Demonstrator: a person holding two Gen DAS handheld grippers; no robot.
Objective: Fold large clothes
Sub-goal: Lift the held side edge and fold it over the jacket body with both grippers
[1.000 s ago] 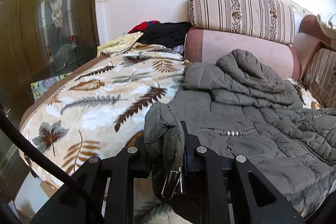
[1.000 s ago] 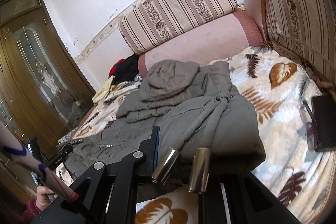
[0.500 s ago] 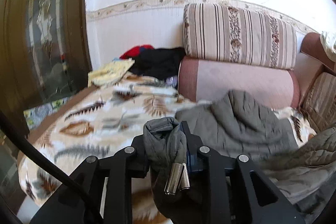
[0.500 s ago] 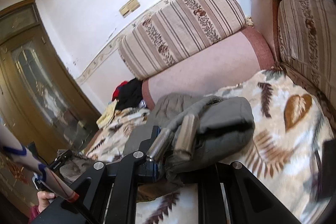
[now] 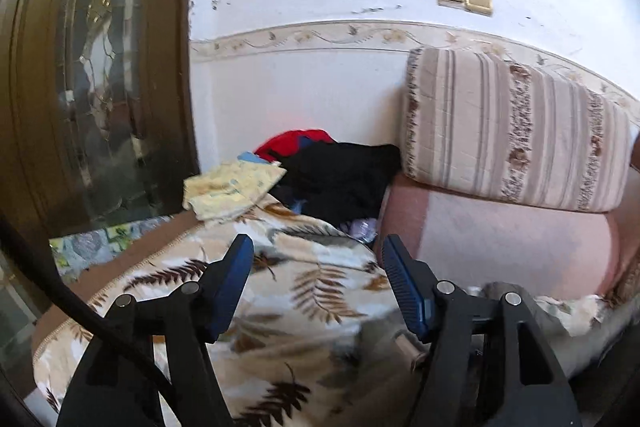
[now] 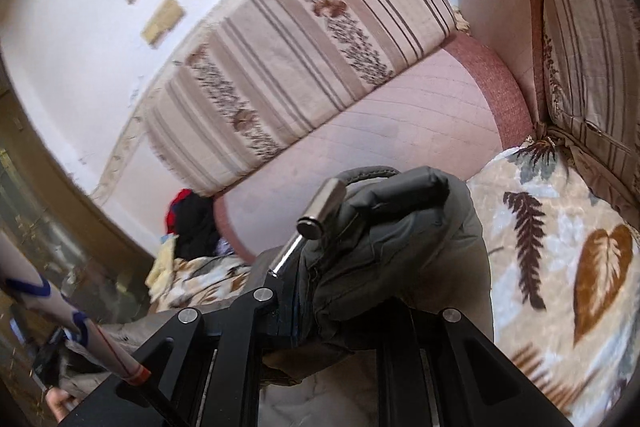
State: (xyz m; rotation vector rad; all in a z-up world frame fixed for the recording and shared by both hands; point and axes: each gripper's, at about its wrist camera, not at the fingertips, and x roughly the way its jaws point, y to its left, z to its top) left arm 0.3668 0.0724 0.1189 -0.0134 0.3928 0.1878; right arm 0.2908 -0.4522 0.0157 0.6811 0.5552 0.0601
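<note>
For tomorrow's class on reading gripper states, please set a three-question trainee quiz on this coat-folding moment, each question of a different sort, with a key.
1. True or false: the left gripper is shut on the grey padded coat.
2. Multiple choice: what does the right gripper hold? A. the yellow cloth B. the grey padded coat C. the striped cushion
3. Fill in: the blanket on the sofa bears a pattern of ____.

Key:
1. False; its jaws stand wide apart with nothing between them.
2. B; the coat is bunched in its jaws.
3. Leaves.
</note>
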